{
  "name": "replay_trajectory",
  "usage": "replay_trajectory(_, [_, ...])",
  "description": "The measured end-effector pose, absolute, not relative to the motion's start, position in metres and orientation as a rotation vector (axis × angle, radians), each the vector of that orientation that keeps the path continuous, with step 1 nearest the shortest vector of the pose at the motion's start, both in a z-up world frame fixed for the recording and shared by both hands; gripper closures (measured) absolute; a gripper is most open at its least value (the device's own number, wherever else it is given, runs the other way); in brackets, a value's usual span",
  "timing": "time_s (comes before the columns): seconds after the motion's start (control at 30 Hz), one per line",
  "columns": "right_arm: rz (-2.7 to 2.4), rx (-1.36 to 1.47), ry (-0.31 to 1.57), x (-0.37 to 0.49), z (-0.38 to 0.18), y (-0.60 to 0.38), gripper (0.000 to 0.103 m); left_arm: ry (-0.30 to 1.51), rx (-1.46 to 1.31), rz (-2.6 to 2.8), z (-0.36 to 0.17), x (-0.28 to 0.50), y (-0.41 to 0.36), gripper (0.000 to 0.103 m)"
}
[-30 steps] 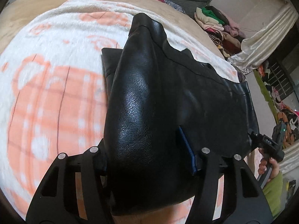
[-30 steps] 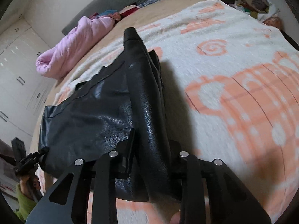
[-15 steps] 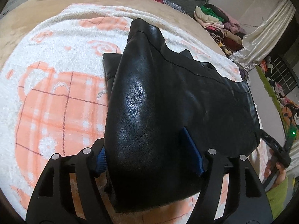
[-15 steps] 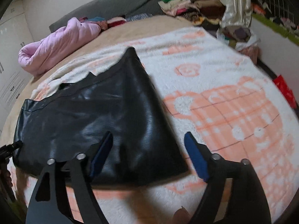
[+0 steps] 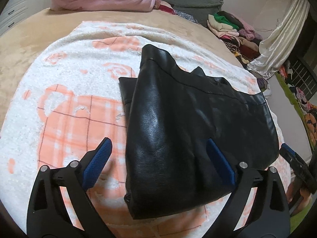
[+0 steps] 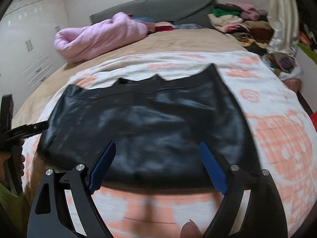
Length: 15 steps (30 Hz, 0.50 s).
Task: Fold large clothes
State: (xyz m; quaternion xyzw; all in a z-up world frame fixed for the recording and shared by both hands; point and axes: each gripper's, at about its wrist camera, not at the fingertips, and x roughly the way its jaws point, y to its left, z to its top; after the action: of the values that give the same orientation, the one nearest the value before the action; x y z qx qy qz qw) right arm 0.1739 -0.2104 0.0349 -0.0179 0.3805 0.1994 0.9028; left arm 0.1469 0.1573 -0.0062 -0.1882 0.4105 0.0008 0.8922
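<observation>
A black leather garment (image 5: 178,129) lies folded on the white and orange blanket (image 5: 69,109). My left gripper (image 5: 158,141) hovers over its near end with the jaws opening. The garment's fold sits between the blue pads (image 5: 97,162), and the left pad stands clear of it. In the right wrist view the same garment (image 6: 148,123) spreads flat and wide. My right gripper (image 6: 157,144) hangs above its near edge, jaws opening, nothing pressed between them. The other gripper (image 6: 23,130) shows at the garment's left corner.
A pink quilt (image 6: 99,37) and a grey headboard cushion (image 6: 158,8) lie at the bed's far end. A heap of clothes (image 5: 233,29) and a pale curtain (image 5: 277,39) stand at the far right. Tan sheet (image 5: 39,29) surrounds the blanket.
Both grippers let go of the garment and their jaws spread wide. The right gripper pulled back, rolled and rose; the flap it held now lies flat. The left gripper lifted slightly.
</observation>
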Motion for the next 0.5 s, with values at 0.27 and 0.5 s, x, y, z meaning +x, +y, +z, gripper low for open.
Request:
replay_trajectory(0.27, [0.503,-0.104,0.793,0.165,0.033,-0.153,0.018,0.825,-0.373,0.034,0.000,0.145,0.162,0.010])
replay_trajectory(0.5, [0.525,-0.126,0.799,0.164,0.029,-0.132,0.018,0.813,-0.360,0.059,0.003,0.142,0.166,0.010])
